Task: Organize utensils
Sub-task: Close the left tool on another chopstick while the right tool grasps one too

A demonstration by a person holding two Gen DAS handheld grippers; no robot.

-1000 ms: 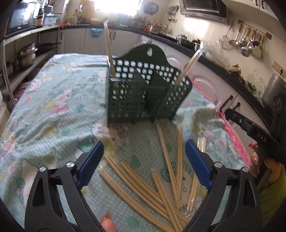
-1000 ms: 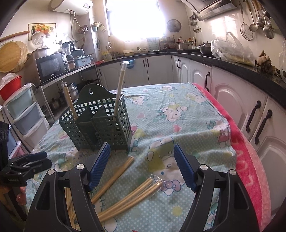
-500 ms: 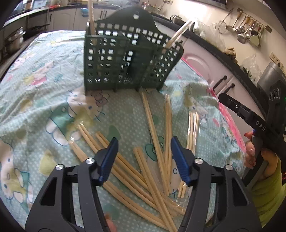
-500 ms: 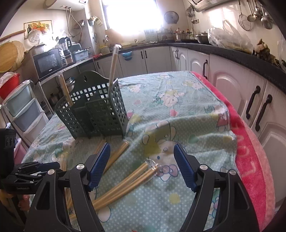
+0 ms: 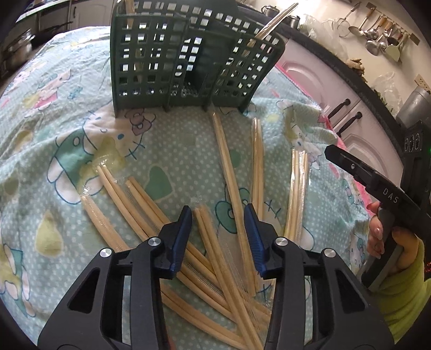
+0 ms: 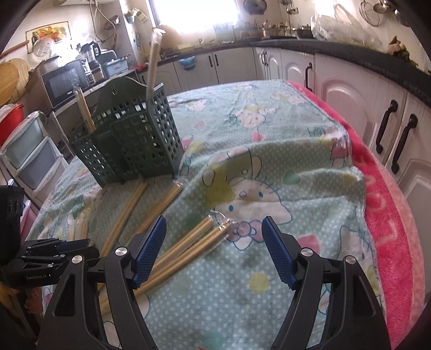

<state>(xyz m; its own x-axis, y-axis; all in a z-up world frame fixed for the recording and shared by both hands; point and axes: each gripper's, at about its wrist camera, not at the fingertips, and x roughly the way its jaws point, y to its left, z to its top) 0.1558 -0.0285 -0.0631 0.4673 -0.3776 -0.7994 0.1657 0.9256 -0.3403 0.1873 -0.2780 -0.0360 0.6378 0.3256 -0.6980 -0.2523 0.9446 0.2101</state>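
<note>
Several wrapped chopstick pairs (image 5: pixel 126 196) are seen scattered on a cartoon-print tablecloth (image 5: pixel 54 113), fanned out from the left of the left wrist view toward its middle, some crossing one another under the left gripper (image 5: pixel 218 231). That gripper is held low over the pile with its blue pads partly spread; one pair of chopsticks (image 5: pixel 210 242) is framed between the fingers, and no contact with the pads can be made out. Behind the pile, a green perforated utensil caddy (image 5: pixel 183 59) is stood upright on the cloth, with a chopstick pair (image 5: pixel 277 17) leaned out of its right compartment. Further right, two more pairs (image 5: pixel 257 161) are laid nearly parallel, well apart from the left cluster, and another wrapped pair (image 5: pixel 297 188) is placed just beside them. At the right edge, the handle of the other tool is gripped by a hand in a yellow-green sleeve (image 5: pixel 404 258). In the right wrist view, the caddy is seen at the left with a tall wrapped pair (image 6: pixel 153 56) stood in its near compartment and a second pair (image 6: pixel 84 110) in the far one. The right gripper (image 6: pixel 214 250) is held wide apart above the cloth, nothing being grasped; a wrapped pair (image 6: pixel 194 242) is laid below its left finger.
</note>
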